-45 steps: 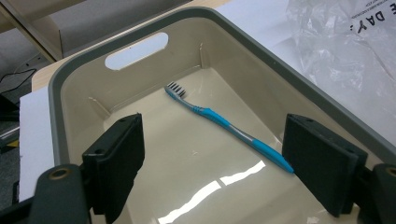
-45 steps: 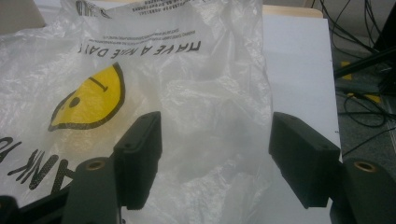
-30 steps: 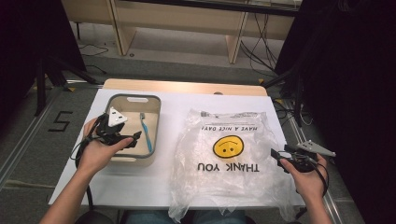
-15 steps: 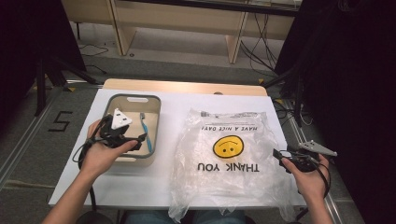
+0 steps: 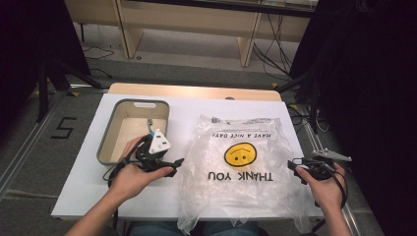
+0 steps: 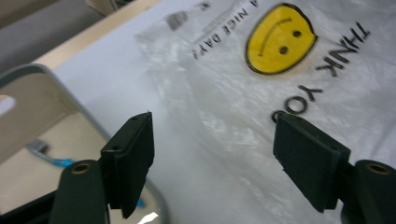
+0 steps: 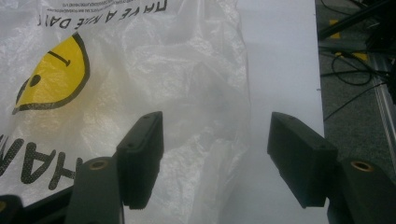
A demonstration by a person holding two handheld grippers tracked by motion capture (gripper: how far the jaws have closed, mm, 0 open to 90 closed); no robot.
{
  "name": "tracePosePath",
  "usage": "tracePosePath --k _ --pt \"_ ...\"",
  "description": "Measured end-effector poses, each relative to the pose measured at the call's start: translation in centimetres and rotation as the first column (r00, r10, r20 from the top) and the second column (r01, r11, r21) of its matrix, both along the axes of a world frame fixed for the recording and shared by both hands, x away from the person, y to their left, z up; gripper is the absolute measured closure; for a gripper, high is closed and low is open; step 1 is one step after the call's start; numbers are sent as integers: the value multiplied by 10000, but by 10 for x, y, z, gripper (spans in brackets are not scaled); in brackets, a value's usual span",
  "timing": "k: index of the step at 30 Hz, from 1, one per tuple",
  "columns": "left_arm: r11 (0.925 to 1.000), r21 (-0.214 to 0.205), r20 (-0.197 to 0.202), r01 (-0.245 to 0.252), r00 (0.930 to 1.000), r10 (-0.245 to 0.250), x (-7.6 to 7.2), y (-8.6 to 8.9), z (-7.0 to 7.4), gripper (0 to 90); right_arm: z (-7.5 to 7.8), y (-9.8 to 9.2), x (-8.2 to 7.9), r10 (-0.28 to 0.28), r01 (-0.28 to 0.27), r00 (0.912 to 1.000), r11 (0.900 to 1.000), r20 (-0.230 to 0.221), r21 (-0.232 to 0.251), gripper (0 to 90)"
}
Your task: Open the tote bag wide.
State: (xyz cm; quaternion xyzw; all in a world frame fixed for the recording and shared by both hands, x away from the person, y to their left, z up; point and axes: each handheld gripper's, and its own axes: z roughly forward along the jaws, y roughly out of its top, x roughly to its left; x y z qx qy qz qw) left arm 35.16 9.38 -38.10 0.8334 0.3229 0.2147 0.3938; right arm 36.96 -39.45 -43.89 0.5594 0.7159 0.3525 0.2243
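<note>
left gripper [image 5: 178, 166]: jaws spread, empty, at the left edge of the plastic bag [image 5: 243, 167], hand angled toward it | right gripper [image 5: 293, 165]: jaws spread, empty, over the bag's right edge | bag flat on the white table [image 5: 192, 110] | grey bin [image 5: 115, 123] left, holding a blue-handled item [image 5: 149, 124]

The plastic bag [image 5: 242, 167] hangs over the near edge of the worktop [image 5: 196, 105], so its bottom end gets cut off by the frame in the high view. There's a small blue thing in the grey bin [image 5: 110, 142], too tiny and blurry to tell what it is, and the left gripper [image 5: 173, 166] partly covers it.
</note>
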Motion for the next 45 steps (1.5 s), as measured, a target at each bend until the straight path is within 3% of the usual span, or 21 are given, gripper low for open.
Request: tracePosePath --k 1,2,3,4,6,9,10,14,18,21,26,27,30,31,34,35,36,37,41,44,45 --pt "9992 306 -290 246 9993 -237 -5 -10 -5 308 0 0 0 -7 8 10000 10000 -43 6 375" --pt "9992 306 -290 246 9993 -237 -5 -10 -5 321 0 0 0 -21 21 9999 10000 -104 -19 375" --pt "9958 707 -632 578 9966 -534 -9 -21 -12 329 -1 0 0 -20 20 9999 10000 -157 -43 376" --pt "9958 707 -632 578 9966 -534 -9 -21 -12 330 -1 -1 1 -22 20 9998 10000 -192 -74 376" --pt "9913 1136 -984 669 9936 -558 -14 -31 -20 329 -2 -1 1 -8 6 9997 10000 -241 -82 376" --pt "9758 2046 -1389 776 9891 -495 -20 -46 -33 313 -4 -3 1 -31 24 9988 9999 -487 -137 376" --pt "9758 2046 -1389 776 9891 -495 -20 -46 -33 318 -4 -3 1 -31 24 9988 9999 -487 -137 376" --pt "9591 2702 -1480 840 9880 -448 -22 -51 -48 360 -5 -3 1 -90 62 9971 9993 -755 -367 375" --pt "9571 2783 -1830 803 9827 -293 -21 -51 -57 377 -6 -1 2 -11 -45 9957 9982 -924 -605 376" --pt "9544 2864 -2217 841 9749 -194 -19 -53 -65 403 -8 1 2 120 -206 9931 9971 -1163 -732 411" --pt "9525 2879 -2392 992 9706 -288 -18 -59 -74 459 -10 2 3 285 -402 9873 9966 -1565 -722 467" --pt "9399 3192 -2329 1214 9714 -463 -18 -63 -78 473 -12 3 3 482 -641 9829 9943 -1778 -851 500" --pt "9383 3195 -2357 1323 9702 -566 -17 -66 -82 515 -14 5 4 602 -812 9792 9915 -1936 -1021 532" --pt "9337 3295 -2429 1400 9682 -595 -15 -68 -84 536 -14 7 4 736 -957 9767 9901 -2015 -1022 565" --pt "9354 3263 -2532 1360 9660 -522 -13 -69 -86 611 -15 8 5 864 -1097 9711 9894 -2223 -949 619" --pt "9452 3012 -2760 1260 9603 -401 -11 -68 -89 637 -16 8 5 883 -1108 9684 9902 -2334 -850 638" --pt "9452 3012 -2760 1260 9603 -401 -11 -68 -89 667 -16 8 5 902 -1109 9662 9911 -2416 -733 653" --pt "9507 2851 -2928 1217 9556 -345 -11 -68 -89 684 -17 7 6 934 -1132 9644 9913 -2473 -673 668" --pt "9523 2787 -3188 1247 9473 -307 -10 -71 -88 786 -18 6 6 958 -1135 9556 9924 -2787 -483 744" --pt "9498 2836 -3249 1322 9451 -345 -9 -72 -88 851 -19 7 6 1006 -1173 9515 9923 -2907 -406 796" --pt "9483 2878 -3212 1338 9463 -360 -7 -73 -88 867 -20 7 5 1076 -1245 9449 9916 -3093 -353 845"
